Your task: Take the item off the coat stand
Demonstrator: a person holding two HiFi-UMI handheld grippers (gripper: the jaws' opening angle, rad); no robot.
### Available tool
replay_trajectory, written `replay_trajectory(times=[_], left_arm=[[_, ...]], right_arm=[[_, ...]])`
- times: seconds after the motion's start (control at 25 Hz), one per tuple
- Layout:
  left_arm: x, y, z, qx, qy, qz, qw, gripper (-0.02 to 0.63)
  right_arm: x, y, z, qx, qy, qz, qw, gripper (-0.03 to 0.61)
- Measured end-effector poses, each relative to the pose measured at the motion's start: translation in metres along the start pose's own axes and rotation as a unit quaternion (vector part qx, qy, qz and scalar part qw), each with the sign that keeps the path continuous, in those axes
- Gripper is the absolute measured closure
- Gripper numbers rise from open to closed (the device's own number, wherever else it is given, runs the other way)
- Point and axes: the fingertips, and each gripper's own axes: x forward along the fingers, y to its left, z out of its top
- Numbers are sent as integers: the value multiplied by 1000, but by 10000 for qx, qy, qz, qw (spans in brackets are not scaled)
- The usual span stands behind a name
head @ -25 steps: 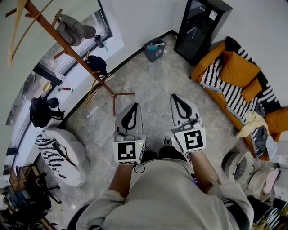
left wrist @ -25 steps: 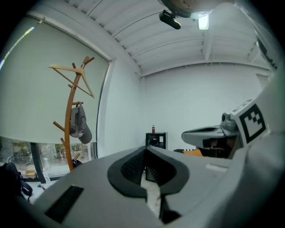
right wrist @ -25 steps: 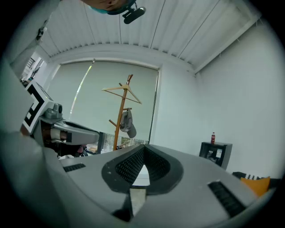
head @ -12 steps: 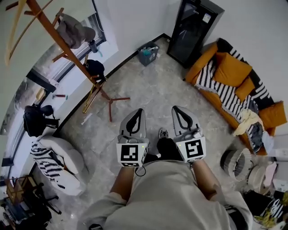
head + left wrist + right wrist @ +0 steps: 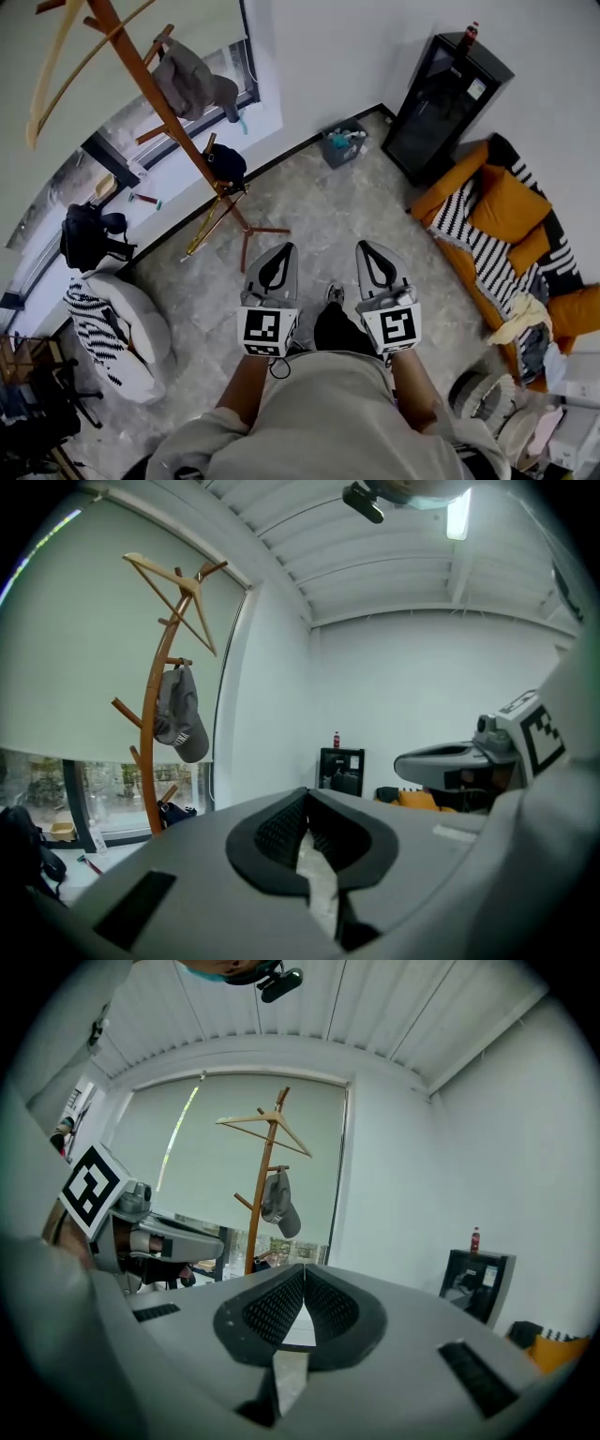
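Approach step, I judge: the grey fabric cap [image 5: 192, 82] hangs on the brown wooden coat stand [image 5: 141, 70] at upper left, well apart from the left gripper [image 5: 281, 247] and right gripper [image 5: 367, 246], both closed together and empty, so one must next reach up and open.

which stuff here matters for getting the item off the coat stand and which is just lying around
For the job:
- coat stand
- grey cap hanging on it, likely the item
- left gripper and right gripper, both shut and empty

Just lying about:
- orange sofa
- black cabinet
- bin
- white armchair
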Motion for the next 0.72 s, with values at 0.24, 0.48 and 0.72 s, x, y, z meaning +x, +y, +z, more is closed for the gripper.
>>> replay_trajectory(times=[0.24,0.48,0.72], left_arm=[[72,36,29,44,-43,405,9992,603],[141,36,44,26,-6,602,9982,603],[178,49,37,111,217,965,9950,603]], right_arm=[[75,-44,13,-66,-175,575,9982,574],[118,-94,10,55,-258,1015,9945,574],[161,-129,-16,391,-137,1285,9908,574]])
